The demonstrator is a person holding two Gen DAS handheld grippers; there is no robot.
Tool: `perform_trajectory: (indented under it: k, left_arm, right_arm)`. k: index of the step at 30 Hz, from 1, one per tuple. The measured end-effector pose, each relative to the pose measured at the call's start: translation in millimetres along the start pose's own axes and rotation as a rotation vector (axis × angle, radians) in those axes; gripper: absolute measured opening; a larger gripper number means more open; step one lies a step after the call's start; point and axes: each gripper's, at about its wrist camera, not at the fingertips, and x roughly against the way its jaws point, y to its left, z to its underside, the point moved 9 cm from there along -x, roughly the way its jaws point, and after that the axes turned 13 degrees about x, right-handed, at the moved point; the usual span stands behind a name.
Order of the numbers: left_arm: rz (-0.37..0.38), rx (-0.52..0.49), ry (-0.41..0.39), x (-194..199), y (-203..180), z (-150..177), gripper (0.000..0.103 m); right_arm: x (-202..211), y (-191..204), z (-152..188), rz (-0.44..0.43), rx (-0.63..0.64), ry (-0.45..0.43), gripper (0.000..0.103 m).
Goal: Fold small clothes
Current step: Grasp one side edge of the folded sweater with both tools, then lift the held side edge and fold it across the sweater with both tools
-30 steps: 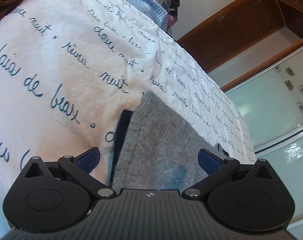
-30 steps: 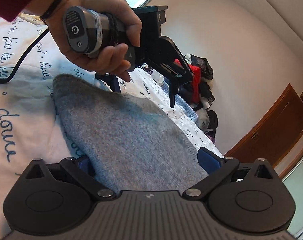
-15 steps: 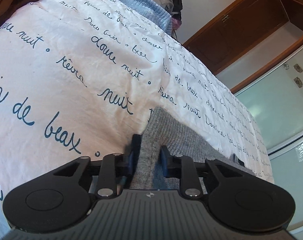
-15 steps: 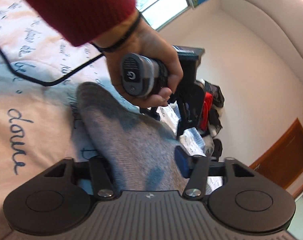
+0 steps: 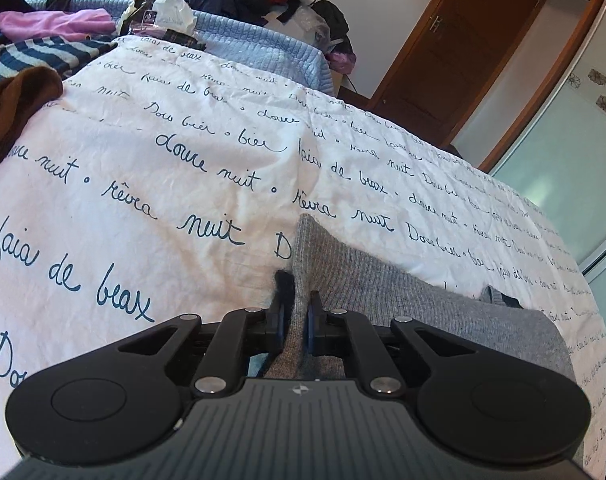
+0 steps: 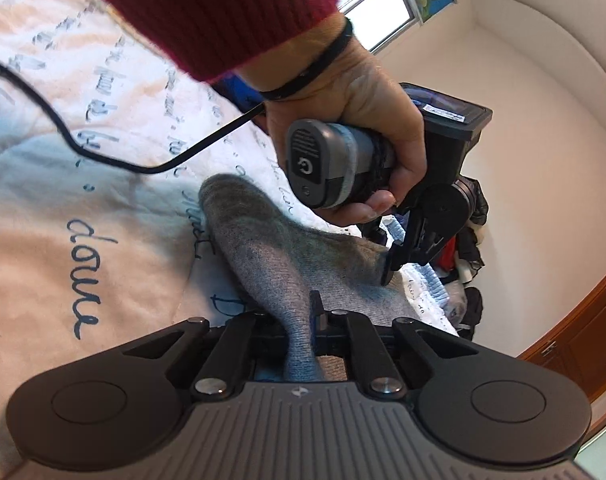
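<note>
On my left wrist view, the left gripper [image 5: 296, 322] sits low at centre, its jaws having just closed onto a pinched fold of the grey knit garment [image 5: 403, 296], which runs off to the lower right. Beneath it the white bedsheet [image 5: 143, 168] carries dark script: "douce nuit", "rêvra", "de beax".

On my right wrist view, the right gripper [image 6: 299, 316], low at centre, has likewise just closed and clamps a ridge of the same garment. A hand [image 6: 355, 120] in a red sleeve [image 6: 223, 8] at upper centre holds the other gripper's handle; "douce" reads at left.
</note>
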Motion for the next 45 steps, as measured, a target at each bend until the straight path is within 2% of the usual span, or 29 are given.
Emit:
perform_trajectory:
  k: [8, 20, 26, 34, 45]
  left_arm:
    - [-0.002, -0.054, -0.042, 19.9, -21.7, -0.8, 0.01]
    - [0.015, -0.067, -0.11, 51.0, -80.2, -6.0, 0.01]
    - [0.003, -0.069, -0.114, 57.0, -111.2, 0.3, 0.01]
    - [0.019, -0.128, -0.111, 60.6, -155.0, 13.1, 0.01]
    - [0.041, -0.165, -0.116, 55.4, -209.8, 29.5, 0.01]
  right_arm:
    - [19.4, -47.4, 9.5, -0.048, -0.294, -0.059, 0.006]
    - [55.9, -97.8, 45.5, -0.083, -0.611, -0.102, 0.006]
    - [65.5, -117.2, 67.7, -0.099, -0.751, -0.12, 0.006]
    - [82.6, -139.9, 104.1, -0.107, -0.94, -0.141, 0.006]
    - [104.9, -160.9, 152.7, -0.084, -1.105, -0.153, 0.006]
